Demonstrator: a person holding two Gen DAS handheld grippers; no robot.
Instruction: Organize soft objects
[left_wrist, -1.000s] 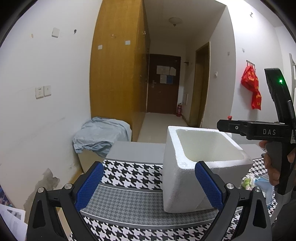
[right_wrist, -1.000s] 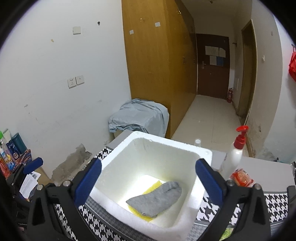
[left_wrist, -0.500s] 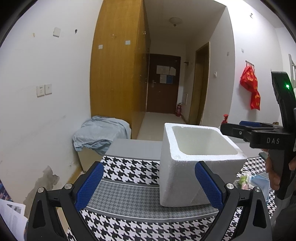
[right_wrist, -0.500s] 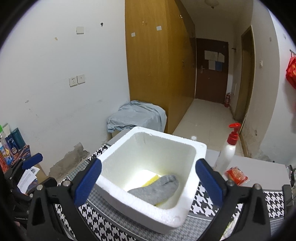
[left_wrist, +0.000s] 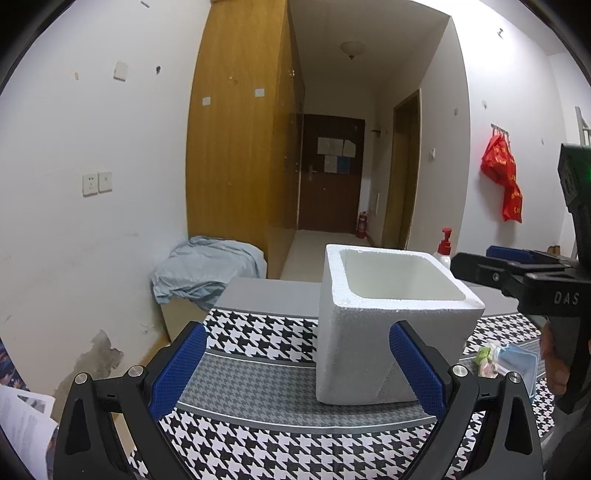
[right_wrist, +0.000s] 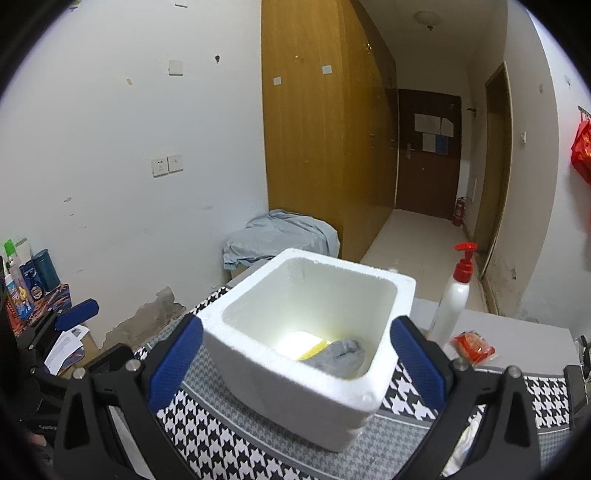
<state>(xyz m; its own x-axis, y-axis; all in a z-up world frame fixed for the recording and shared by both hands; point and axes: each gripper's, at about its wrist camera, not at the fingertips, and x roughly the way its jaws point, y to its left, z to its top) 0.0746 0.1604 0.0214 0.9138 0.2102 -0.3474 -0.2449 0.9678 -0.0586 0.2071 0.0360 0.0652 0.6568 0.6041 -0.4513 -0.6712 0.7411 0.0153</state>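
Note:
A white foam box (right_wrist: 314, 369) stands on the houndstooth cloth (left_wrist: 258, 336); it also shows in the left wrist view (left_wrist: 354, 354). Inside it lie a grey sock (right_wrist: 338, 356) and a yellow cloth (right_wrist: 314, 352) under it. My right gripper (right_wrist: 295, 365) is open and empty, above and in front of the box. My left gripper (left_wrist: 295, 369) is open and empty, low over the cloth, left of the box. A blue face mask (left_wrist: 517, 363) and a small greenish soft item (left_wrist: 484, 356) lie right of the box.
A white pump bottle with a red top (right_wrist: 452, 299) and an orange packet (right_wrist: 472, 345) stand behind the box on the grey table (right_wrist: 524, 332). A blue-grey sheet (left_wrist: 207, 269) covers a low box by the wall. Bottles and papers (right_wrist: 26, 280) sit at far left.
My right gripper has pulled back and away from the box, so the sock and yellow cloth look further off. My left gripper has sunk lower and drawn back slightly.

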